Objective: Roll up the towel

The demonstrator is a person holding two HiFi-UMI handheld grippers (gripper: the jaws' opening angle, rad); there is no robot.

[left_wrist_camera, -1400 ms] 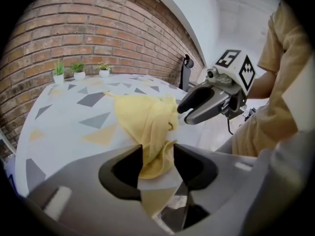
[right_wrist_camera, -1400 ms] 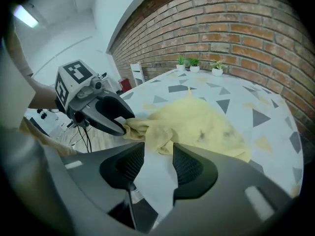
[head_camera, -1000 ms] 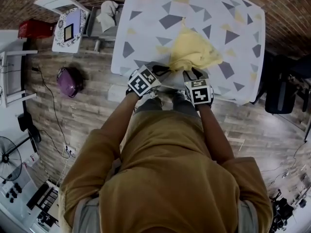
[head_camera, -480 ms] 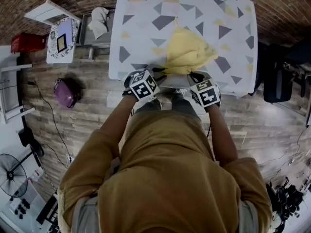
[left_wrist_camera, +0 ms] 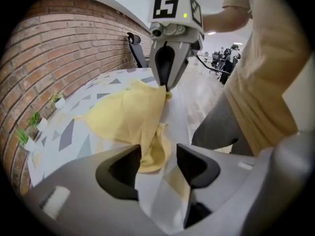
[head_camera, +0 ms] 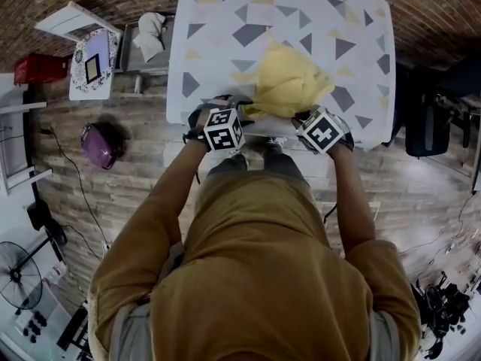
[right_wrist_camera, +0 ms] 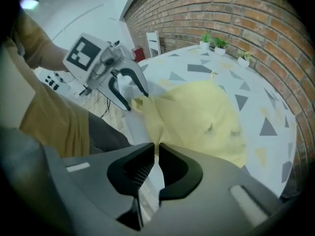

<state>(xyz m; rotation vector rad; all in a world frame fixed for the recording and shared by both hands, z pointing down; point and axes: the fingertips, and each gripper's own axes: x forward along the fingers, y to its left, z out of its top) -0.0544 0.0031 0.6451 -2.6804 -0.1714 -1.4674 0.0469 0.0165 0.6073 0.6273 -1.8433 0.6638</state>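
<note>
**Yellow towel bunched at the near edge, one gripper pinching it, the other let go**

The yellow towel (head_camera: 289,85) lies in a loose, crumpled heap on the tabletop (head_camera: 218,21). It sits by the near edge, about midway along it, and a fold reaches right to that edge. The tabletop is covered by a pale cloth printed with grey and yellow triangles.

The right gripper (right_wrist_camera: 157,151) has its jaws drawn nearly together, having just closed, with the towel's near hem caught between their tips. From there the cloth rises in a lifted ridge towards the heap. The left gripper view shows the same pinch from the other side, the towel hanging from those closed tips.

The left gripper (left_wrist_camera: 158,163) stands at the near edge just left of the towel, angled downwards. Its jaws have just been opening and now stand narrowly apart. A hanging fold of the towel lies just beyond the gap, close to one jaw, and neither pad presses on it.

Both grippers are close together over the near edge, with the towel's near portion between them. The person wears an ochre top (head_camera: 263,277) and stands against that edge.

Small potted plants (right_wrist_camera: 216,43) line the far edge by a brick wall (right_wrist_camera: 236,14). On the wooden floor, left of the tabletop, rest a purple object (head_camera: 101,138) and a red box (head_camera: 41,68).
</note>
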